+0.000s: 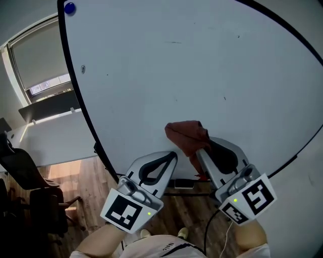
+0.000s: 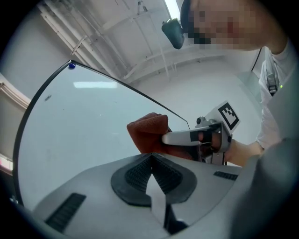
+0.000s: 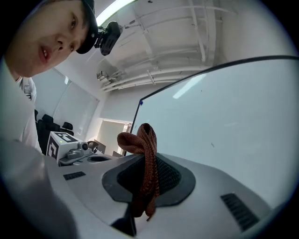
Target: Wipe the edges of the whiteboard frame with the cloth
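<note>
The whiteboard (image 1: 192, 75) fills most of the head view, with a thin black frame (image 1: 85, 111) along its left edge. My right gripper (image 1: 202, 151) is shut on a rust-red cloth (image 1: 187, 135), which bunches out past the jaw tips close to the board's lower part. The same cloth (image 3: 144, 163) runs pinched between the right jaws in the right gripper view. My left gripper (image 1: 171, 157) is shut and holds nothing; it sits just left of the cloth (image 2: 148, 131), near the board's lower edge.
A blue magnet (image 1: 69, 8) sits at the board's top left corner. Left of the board stand a white desk (image 1: 45, 141) and dark office chairs (image 1: 30, 191) on a wooden floor. A person's hand (image 2: 243, 150) holds the right gripper.
</note>
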The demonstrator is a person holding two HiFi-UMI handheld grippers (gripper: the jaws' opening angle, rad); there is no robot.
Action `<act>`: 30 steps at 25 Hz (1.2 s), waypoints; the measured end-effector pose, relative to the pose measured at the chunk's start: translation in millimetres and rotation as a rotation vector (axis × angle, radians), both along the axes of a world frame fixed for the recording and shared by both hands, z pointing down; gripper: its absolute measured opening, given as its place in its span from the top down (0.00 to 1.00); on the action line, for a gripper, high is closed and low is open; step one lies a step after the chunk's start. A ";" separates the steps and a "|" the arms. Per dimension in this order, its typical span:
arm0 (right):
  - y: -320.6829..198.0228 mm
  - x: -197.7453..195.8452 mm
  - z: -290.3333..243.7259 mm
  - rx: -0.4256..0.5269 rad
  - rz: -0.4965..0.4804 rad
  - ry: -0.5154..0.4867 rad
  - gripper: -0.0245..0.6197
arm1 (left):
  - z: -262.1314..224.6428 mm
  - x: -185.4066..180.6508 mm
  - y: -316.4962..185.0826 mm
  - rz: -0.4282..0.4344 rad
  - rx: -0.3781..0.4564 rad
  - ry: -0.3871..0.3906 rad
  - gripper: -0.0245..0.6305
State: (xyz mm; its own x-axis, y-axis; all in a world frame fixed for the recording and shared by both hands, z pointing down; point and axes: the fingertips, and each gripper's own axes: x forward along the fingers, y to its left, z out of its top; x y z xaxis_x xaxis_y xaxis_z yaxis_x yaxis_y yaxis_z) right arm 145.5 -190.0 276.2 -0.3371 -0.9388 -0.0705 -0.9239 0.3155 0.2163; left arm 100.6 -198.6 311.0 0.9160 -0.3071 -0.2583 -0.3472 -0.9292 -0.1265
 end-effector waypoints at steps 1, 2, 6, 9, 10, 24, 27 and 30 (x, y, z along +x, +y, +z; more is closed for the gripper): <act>0.3 0.9 15.6 -0.022 -0.003 -0.012 0.88 | 9.9 2.4 0.6 -0.005 -0.013 -0.009 0.95; 0.5 1.9 31.0 -0.042 -0.003 -0.027 0.88 | 19.9 3.8 0.6 -0.010 -0.027 -0.017 0.95; 2.8 5.8 78.2 -0.092 0.026 -0.111 0.88 | 54.8 -3.0 -3.7 -0.028 -0.097 -0.026 0.95; 4.1 10.3 104.5 -0.113 0.050 -0.160 0.88 | 76.0 -7.8 -7.0 -0.039 -0.134 -0.028 0.95; 5.0 12.1 113.0 -0.121 0.053 -0.173 0.88 | 82.1 -6.7 -6.7 -0.041 -0.140 -0.034 0.95; 11.9 32.7 198.0 -0.203 0.131 -0.242 0.88 | 150.3 27.5 -0.4 -0.033 -0.216 -0.125 0.95; 12.4 38.8 207.8 -0.209 0.157 -0.250 0.88 | 166.3 31.6 -2.9 -0.030 -0.258 -0.134 0.95; 12.5 41.2 209.1 -0.204 0.161 -0.267 0.88 | 172.1 30.9 -7.6 -0.036 -0.267 -0.135 0.95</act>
State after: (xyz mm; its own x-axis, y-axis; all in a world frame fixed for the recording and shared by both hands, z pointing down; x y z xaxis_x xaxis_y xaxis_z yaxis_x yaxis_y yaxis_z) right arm 186.7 -177.6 485.3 -0.1790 -0.9821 0.0585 -0.9807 0.1733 -0.0910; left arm 131.5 -206.2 483.1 0.9238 -0.3806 -0.0411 -0.3771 -0.9233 0.0736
